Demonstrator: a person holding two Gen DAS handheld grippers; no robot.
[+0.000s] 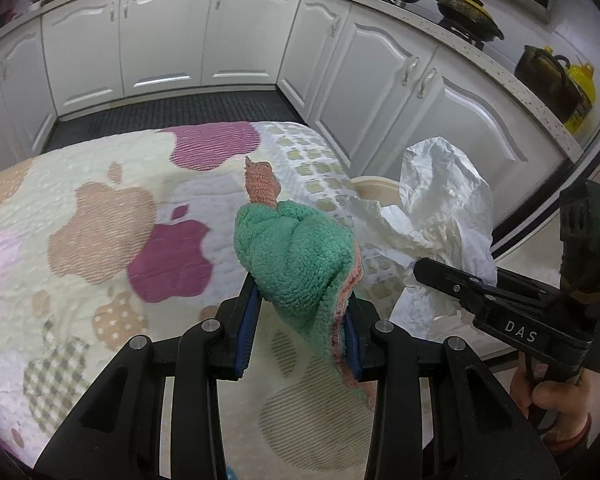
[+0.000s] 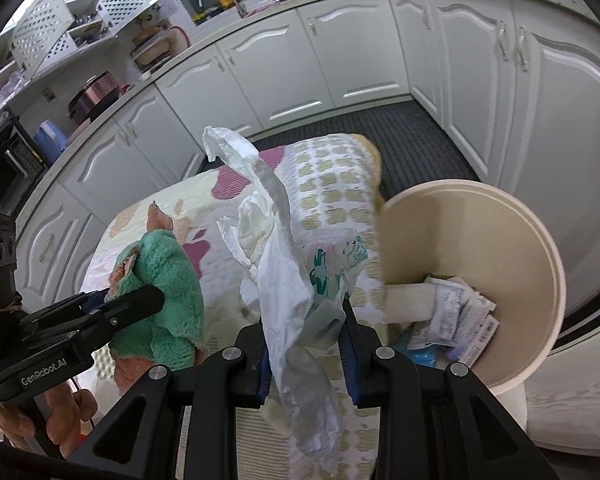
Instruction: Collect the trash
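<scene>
The right gripper [image 2: 306,344] is squeezed shut on a bunch of white plastic wrap [image 2: 284,280], which sticks up above the fingers and hangs down below them. It looks like trash, held up off the table so it can be carried. The bin [image 2: 540,264] waits just to the right of this gripper, a little ahead, with its mouth tipped toward it. Some paper trash [image 2: 460,320] already lies inside, so I think the wrap goes there next.

The left gripper [image 1: 302,316] is closed tight on a green cloth [image 1: 296,256], bunched between its blue pads. The cloth may be for wiping the table, so it is probably kept and not thrown away.

Both grippers point slanting down over the table cover [image 1: 100,216]. They sit side by side, near each other. A hand [image 1: 556,400] holds the right one's handle.
</scene>
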